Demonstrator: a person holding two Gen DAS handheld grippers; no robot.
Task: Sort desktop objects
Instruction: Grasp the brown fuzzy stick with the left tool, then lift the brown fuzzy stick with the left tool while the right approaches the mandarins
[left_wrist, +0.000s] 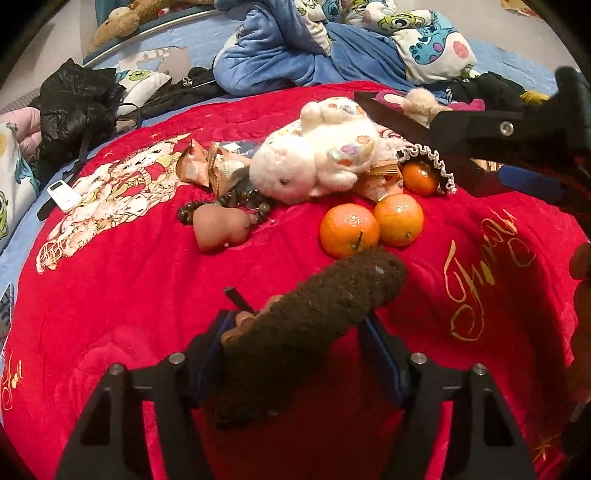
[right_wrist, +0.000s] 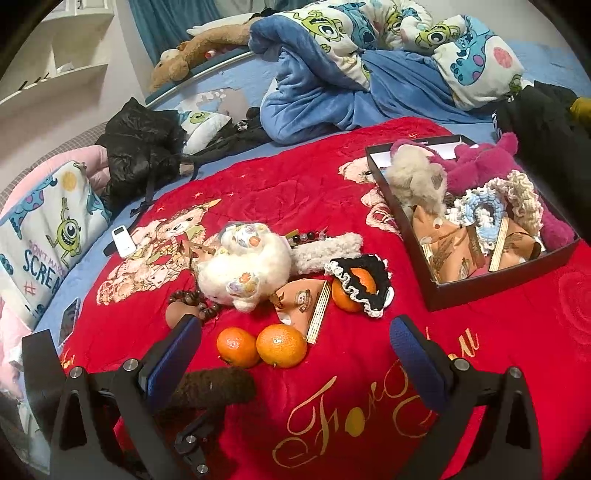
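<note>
My left gripper (left_wrist: 295, 332) is shut on a dark brown fuzzy hair clip (left_wrist: 314, 321), held above the red blanket (left_wrist: 129, 314). The clip also shows in the right wrist view (right_wrist: 214, 387). My right gripper (right_wrist: 295, 354) is open and empty, just in front of two oranges (right_wrist: 262, 345). A white plush rabbit (left_wrist: 314, 158), snack packets (left_wrist: 207, 166), a bead bracelet (left_wrist: 229, 203), a tan squishy toy (left_wrist: 221, 229) and a third orange (left_wrist: 419, 177) under a black frilly scrunchie (right_wrist: 360, 280) lie in a heap.
A dark box (right_wrist: 491, 291) at the right holds plush toys, scrunchies and snack packets. A white remote (right_wrist: 123, 240) lies at the blanket's left edge. Bedding (right_wrist: 351, 74) and a black jacket (right_wrist: 140, 147) lie behind.
</note>
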